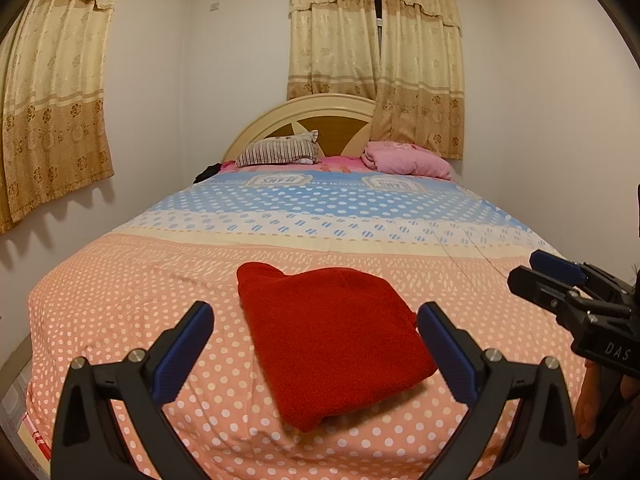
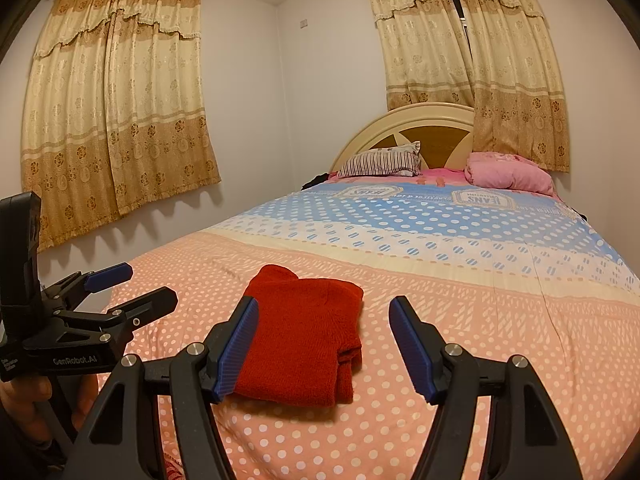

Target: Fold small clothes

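Note:
A red knitted garment [image 1: 332, 340] lies folded into a thick rectangle on the pink dotted bedspread [image 1: 120, 280] near the foot of the bed; it also shows in the right wrist view [image 2: 304, 332]. My left gripper [image 1: 316, 316] is open and empty, held just short of the garment with its jaws on either side. My right gripper [image 2: 324, 312] is open and empty, held a little above and in front of the garment. The right gripper also shows at the right edge of the left wrist view [image 1: 532, 268], and the left gripper at the left of the right wrist view [image 2: 144, 284].
The bed runs back to a cream headboard [image 1: 320, 112]. A striped pillow [image 1: 280, 148] and a pink bundle of bedding [image 1: 408, 160] lie at its head. White walls stand close on both sides, with beige curtains [image 1: 52, 100] on the left and behind the headboard.

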Demonstrator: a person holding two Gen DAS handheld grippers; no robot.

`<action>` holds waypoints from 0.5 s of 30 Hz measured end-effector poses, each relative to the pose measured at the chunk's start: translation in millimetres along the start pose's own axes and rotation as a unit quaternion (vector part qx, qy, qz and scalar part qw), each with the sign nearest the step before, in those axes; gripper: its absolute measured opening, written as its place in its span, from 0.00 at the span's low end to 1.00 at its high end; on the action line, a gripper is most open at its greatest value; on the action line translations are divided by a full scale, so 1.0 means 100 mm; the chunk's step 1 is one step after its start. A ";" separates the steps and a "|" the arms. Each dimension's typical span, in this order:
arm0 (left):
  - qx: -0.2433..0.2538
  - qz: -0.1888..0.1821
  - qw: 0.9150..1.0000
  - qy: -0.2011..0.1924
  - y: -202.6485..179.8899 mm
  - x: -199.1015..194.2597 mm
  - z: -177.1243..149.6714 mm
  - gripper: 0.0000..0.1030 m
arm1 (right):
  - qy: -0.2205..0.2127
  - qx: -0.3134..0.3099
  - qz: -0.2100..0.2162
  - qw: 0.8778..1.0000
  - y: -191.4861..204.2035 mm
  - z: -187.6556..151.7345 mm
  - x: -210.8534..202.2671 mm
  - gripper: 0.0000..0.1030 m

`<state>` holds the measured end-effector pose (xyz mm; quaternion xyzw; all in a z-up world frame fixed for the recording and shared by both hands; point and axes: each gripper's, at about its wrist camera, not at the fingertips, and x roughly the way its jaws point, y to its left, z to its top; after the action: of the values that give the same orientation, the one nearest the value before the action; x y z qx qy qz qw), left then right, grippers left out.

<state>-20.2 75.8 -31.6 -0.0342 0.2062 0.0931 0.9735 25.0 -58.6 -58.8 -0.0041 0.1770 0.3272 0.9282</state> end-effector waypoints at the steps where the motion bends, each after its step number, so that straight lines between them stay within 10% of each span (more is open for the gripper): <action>1: 0.000 0.000 1.000 0.000 0.00 0.00 0.00 1.00 | 0.000 0.000 0.000 1.000 0.00 0.00 0.00 0.67; 15: 0.002 0.000 1.000 0.002 0.01 0.00 -0.01 1.00 | 0.001 -0.001 -0.001 1.000 -0.02 0.00 0.01 0.67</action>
<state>-20.4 76.4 -32.5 -0.0328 0.2084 0.0928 0.9731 26.8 -59.8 -59.5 -0.0050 0.1774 0.3265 0.9284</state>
